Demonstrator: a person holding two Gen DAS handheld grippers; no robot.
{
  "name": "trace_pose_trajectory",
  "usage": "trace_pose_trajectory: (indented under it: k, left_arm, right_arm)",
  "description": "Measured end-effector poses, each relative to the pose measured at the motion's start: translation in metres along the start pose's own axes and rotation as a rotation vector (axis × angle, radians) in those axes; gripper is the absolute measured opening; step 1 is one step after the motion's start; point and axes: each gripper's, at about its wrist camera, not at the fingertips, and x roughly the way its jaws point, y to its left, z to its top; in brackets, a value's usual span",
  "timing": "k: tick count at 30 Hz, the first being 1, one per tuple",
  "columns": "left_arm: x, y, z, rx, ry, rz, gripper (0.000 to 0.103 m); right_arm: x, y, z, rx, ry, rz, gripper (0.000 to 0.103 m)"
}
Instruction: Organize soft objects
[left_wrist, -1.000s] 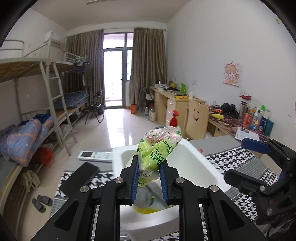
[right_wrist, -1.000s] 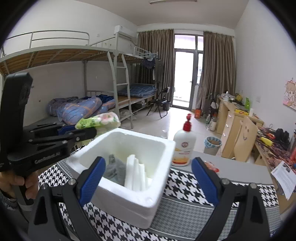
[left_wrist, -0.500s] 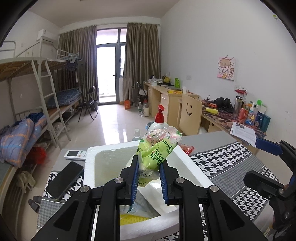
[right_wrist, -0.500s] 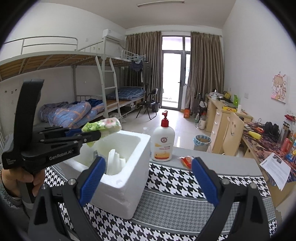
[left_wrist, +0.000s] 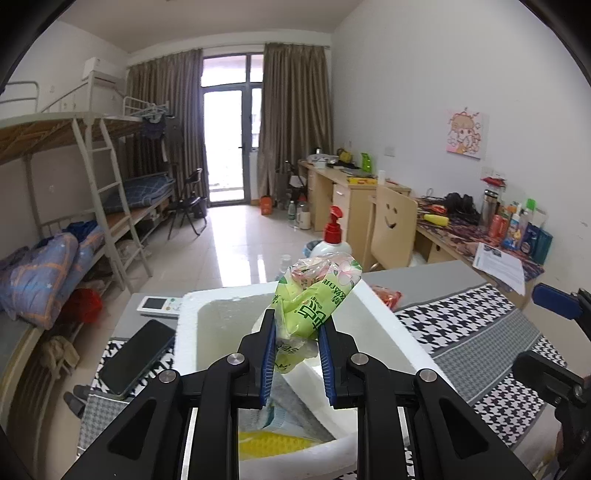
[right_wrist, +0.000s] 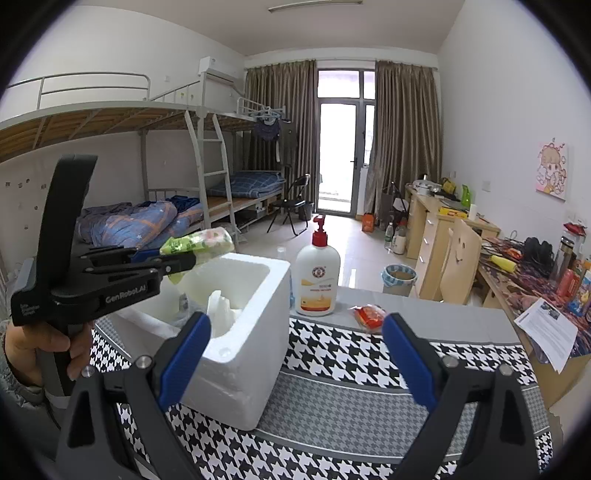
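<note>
The left gripper (left_wrist: 297, 354) is clamped on a green tissue pack (left_wrist: 314, 299), holding it above the open white foam box (right_wrist: 255, 332) near the desk's left edge. The right gripper (right_wrist: 295, 358) hangs with jaws spread wide and nothing between them, just right of the box. A lotion bottle (right_wrist: 317, 277) and a red packet (right_wrist: 369, 315) sit toward the desk's far edge.
</note>
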Motion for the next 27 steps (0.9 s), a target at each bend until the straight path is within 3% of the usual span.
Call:
trace_pose_trajectory:
  k: [2, 4, 6, 8, 12, 27]
  left_arm:
    - [-0.001, 0.002, 0.001, -0.005, -0.002, 0.016, 0.027]
    - [-0.003, 0.004, 0.001, -0.01, -0.007, 0.033, 0.039]
    - [-0.007, 0.005, 0.001, -0.01, -0.022, 0.049, 0.074]
    - [-0.012, 0.005, 0.001, -0.003, -0.048, 0.073, 0.086]
    - [-0.018, 0.002, 0.001, 0.007, -0.07, 0.095, 0.099]
    - [-0.05, -0.011, -0.006, 0.021, -0.116, 0.112, 0.102]
  right_arm:
    - [0.001, 0.0, 0.0, -0.001, 0.001, 0.002, 0.096]
    - [0.001, 0.0, -0.001, 0.001, 0.0, 0.005, 0.096]
    - [0.001, 0.0, -0.001, 0.003, -0.001, 0.004, 0.096]
    - [0.0, -0.002, -0.002, 0.006, -0.002, 0.001, 0.096]
    - [-0.002, -0.002, -0.002, 0.006, -0.005, 0.0, 0.096]
    - [-0.022, 0.002, -0.003, 0.017, -0.021, 0.002, 0.096]
